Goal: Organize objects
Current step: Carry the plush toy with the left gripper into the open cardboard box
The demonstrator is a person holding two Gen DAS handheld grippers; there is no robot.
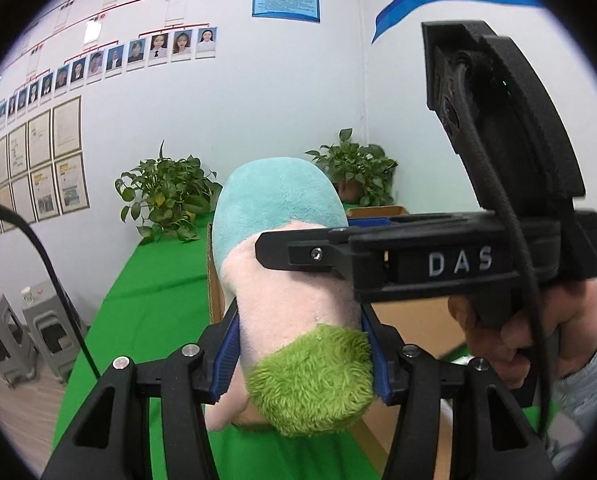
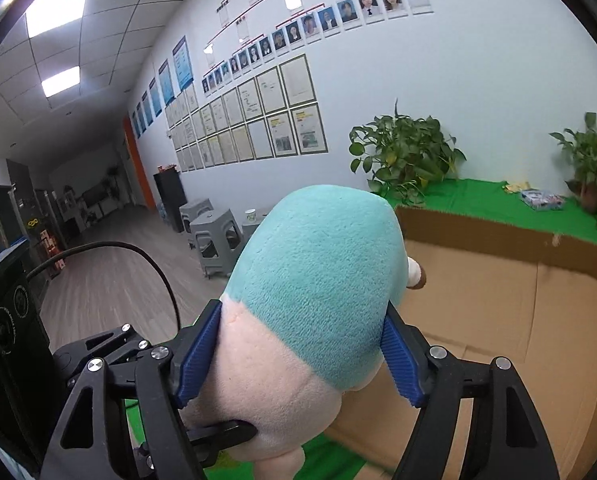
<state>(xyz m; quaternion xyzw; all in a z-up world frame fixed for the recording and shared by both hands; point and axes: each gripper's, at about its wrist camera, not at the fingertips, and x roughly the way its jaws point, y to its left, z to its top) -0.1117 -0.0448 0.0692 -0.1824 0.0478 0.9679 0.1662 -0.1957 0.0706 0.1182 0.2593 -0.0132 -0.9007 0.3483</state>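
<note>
two grippers clamp one plush toy (image 1: 286,280) as i hold it in the air above the green-covered table (image 1: 146,304), just at the near edge of an open cardboard box (image 2: 518,320). my left gripper (image 1: 298,360) squeezes the pink body beside the shaggy green patch; my right gripper (image 2: 302,356) pinches it where pink meets the teal end, blue pads (image 2: 402,364) sunk into the fabric. it looks light, soft and compressible, so i judge slipping less likely than sagging; the firm-looking stuffed middle seems the best place to hold. two potted plants (image 2: 402,152) stand by the wall at the table's far end. the box appears the likely destination.
</note>
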